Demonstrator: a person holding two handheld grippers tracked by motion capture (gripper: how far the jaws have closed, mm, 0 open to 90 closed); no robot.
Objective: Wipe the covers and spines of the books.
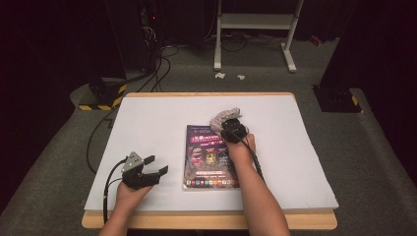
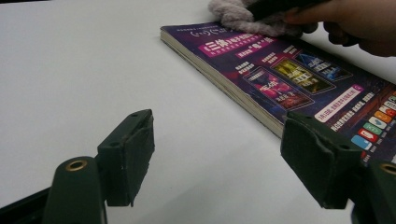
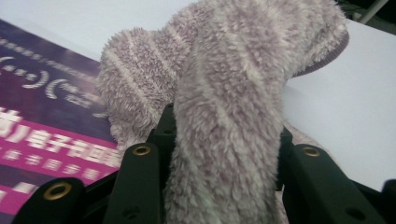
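A purple magazine (image 1: 208,157) lies flat on the white table (image 1: 147,123); its spine edge and cover show in the left gripper view (image 2: 289,74). A fluffy lilac cloth (image 1: 223,117) rests on the magazine's far right corner. My right gripper (image 1: 232,129) is shut on that cloth, whose bunched pile fills the gap between the two jaws (image 3: 224,140). My left gripper (image 1: 156,165) stands open near the table's front left, nothing between its pads (image 2: 133,154), a short way left of the magazine.
Beyond the table's far edge stand a white metal frame (image 1: 255,24) and dark equipment with cables (image 1: 147,59) on the floor. Yellow-black striped bases (image 1: 103,96) sit at the far left. Bare white table lies left and right of the magazine.
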